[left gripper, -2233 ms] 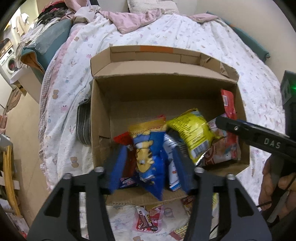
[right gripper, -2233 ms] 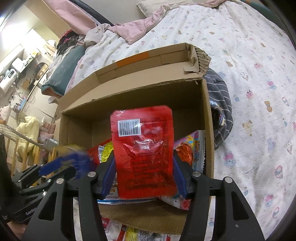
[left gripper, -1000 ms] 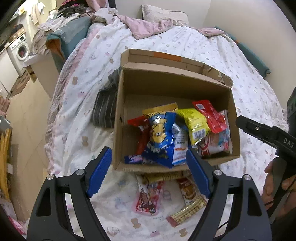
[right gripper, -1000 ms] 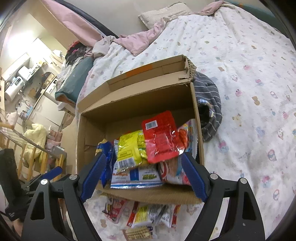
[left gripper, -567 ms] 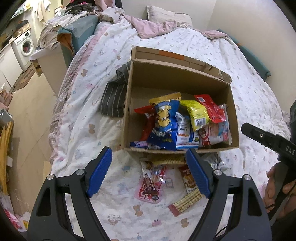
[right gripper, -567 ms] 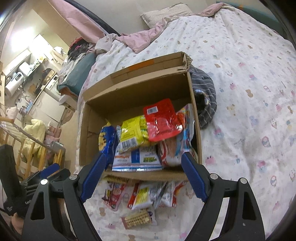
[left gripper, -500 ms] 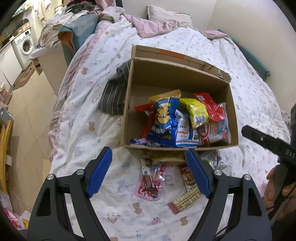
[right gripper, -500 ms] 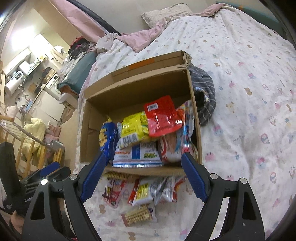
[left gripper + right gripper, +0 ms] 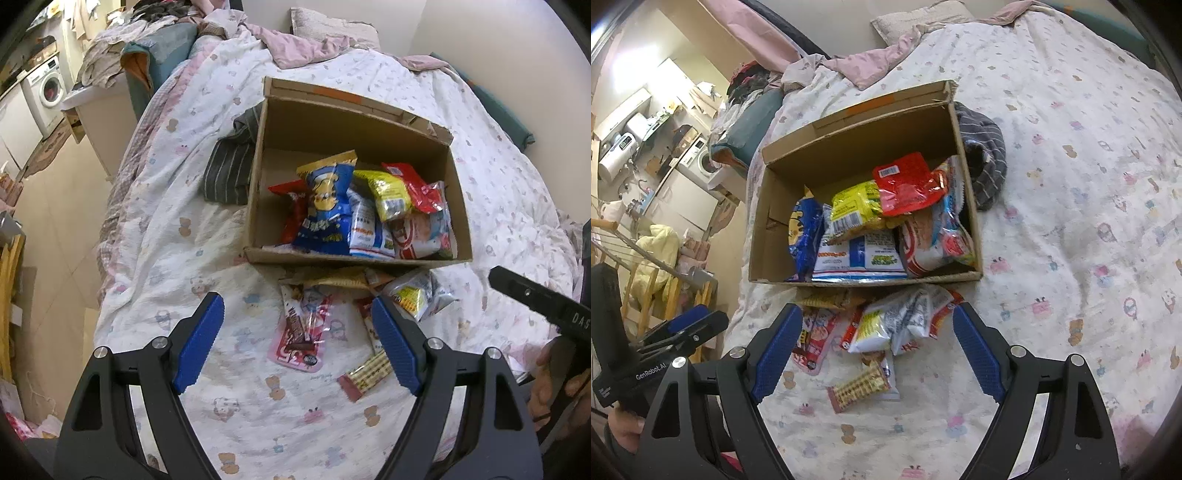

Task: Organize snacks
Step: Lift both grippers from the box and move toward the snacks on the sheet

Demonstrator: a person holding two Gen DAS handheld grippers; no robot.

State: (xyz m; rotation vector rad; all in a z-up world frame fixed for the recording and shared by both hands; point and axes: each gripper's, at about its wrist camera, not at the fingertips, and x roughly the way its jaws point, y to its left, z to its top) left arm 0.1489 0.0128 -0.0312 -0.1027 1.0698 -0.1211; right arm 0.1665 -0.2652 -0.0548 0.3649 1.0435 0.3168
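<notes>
A cardboard box (image 9: 258, 177) (image 9: 759, 221) lies on the bed and holds several snack bags: a blue chip bag (image 9: 327, 206) (image 9: 803, 236), a yellow bag (image 9: 389, 192) (image 9: 857, 210) and a red pouch (image 9: 415, 184) (image 9: 907, 182). Loose snacks lie on the sheet in front of the box: a pink packet (image 9: 303, 332), a wafer bar (image 9: 365, 373) (image 9: 858, 387) and a silver-yellow bag (image 9: 417, 295) (image 9: 886, 321). My left gripper (image 9: 295, 343) is open and empty above the loose snacks. My right gripper (image 9: 877, 350) is open and empty above them too.
A grey striped cloth (image 9: 229, 170) (image 9: 984, 155) lies against the box's side. The bed's left edge drops to the floor (image 9: 55, 221). A washing machine (image 9: 46, 88) stands far left. Pink bedding and a pillow (image 9: 325, 29) lie at the head of the bed.
Both grippers let go of their bags into the box, opened, and pulled back and up. The loose snacks in front of the box have come into view.
</notes>
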